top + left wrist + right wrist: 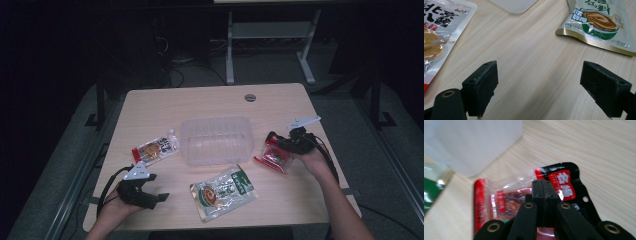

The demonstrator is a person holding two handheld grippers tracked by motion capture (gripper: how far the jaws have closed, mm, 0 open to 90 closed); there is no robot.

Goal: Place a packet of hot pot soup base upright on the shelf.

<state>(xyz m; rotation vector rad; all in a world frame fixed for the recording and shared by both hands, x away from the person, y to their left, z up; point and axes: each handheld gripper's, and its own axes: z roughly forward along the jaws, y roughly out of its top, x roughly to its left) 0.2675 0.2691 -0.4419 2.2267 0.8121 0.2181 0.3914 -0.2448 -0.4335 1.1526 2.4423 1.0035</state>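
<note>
Wooden table (pixel 280 195), three packets, one clear tub (pixel 216 140), right tongs (pixel 543 187) clamping red packet (pixel 499 202), left tongs (pixel 539 87) open.

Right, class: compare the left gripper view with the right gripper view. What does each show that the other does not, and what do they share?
Left gripper view: the left gripper with jaws wide apart, nothing between them, and a red-and-white sauce packet at the left edge.

Right gripper view: the right gripper with jaws shut on a red-and-black snack packet.

Both: the wooden table, a corner of the clear plastic container and part of the green-and-white pouch.
</note>
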